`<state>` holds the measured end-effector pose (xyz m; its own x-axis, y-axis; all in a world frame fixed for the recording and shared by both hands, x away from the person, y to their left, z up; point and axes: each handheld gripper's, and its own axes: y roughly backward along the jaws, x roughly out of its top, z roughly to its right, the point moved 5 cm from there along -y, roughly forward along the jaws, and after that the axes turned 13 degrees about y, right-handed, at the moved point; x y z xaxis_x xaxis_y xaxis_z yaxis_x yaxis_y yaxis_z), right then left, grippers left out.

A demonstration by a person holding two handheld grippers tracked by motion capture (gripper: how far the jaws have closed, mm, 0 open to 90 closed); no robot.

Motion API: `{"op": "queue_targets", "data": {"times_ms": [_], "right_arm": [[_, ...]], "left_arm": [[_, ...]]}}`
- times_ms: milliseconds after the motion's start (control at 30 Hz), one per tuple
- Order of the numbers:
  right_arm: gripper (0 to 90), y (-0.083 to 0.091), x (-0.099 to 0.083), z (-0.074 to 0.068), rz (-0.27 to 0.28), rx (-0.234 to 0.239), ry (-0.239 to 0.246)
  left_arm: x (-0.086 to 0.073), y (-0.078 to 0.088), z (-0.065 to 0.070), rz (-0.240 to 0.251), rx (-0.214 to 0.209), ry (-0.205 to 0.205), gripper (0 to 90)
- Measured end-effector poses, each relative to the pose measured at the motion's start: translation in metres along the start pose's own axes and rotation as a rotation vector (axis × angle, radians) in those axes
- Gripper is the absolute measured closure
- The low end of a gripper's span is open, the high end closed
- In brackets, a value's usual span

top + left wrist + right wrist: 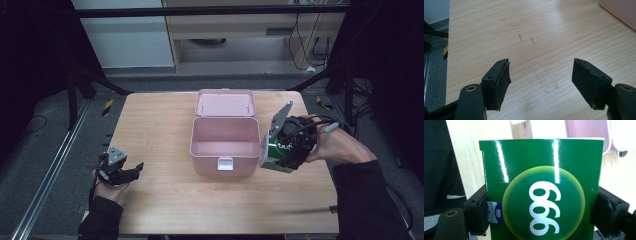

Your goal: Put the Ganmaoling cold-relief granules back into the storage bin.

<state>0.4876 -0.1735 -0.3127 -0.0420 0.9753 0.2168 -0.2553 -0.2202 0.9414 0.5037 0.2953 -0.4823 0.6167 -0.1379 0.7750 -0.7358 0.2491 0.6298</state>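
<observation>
Just right of the open pink box [225, 145], the right tool [274, 159] grips the green carton [270, 156] by its sides, so the box's hollow lies to its left, while the left tool [131, 170] rests wide and empty at the table's [165, 200] near-left.

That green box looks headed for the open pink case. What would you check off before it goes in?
1. Right gripper shut on green box, pads on both sides: ok.
2. Pink case lid open and tipped back: ok.
3. Case inside free of things: ok.
4. Box above the case opening: not ok, it hangs beside the case's right wall.
5. Left gripper open, apart from the case: ok.
6. Box fits inside: cannot tell.
</observation>
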Motion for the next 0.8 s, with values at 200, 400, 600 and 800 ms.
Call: {"op": "queue_targets", "data": {"times_ms": [200,400,600,800], "right_arm": [[17.3,0.000,0.015,0.015,-0.005,-0.019,0.020],[17.2,-0.008,0.027,0.028,-0.006,-0.018,0.041],[17.2,-0.015,0.038,0.041,-0.006,-0.026,0.062],[17.2,-0.021,0.046,0.049,0.001,-0.038,0.072]], "left_arm": [[0.000,0.000,0.000,0.002,-0.003,0.002,29.5],[0.000,0.001,-0.001,0.004,-0.003,0.003,29.5],[0.000,0.000,-0.002,0.001,-0.001,0.001,29.5],[0.000,0.000,-0.003,0.000,0.000,0.004,29.6]]}}
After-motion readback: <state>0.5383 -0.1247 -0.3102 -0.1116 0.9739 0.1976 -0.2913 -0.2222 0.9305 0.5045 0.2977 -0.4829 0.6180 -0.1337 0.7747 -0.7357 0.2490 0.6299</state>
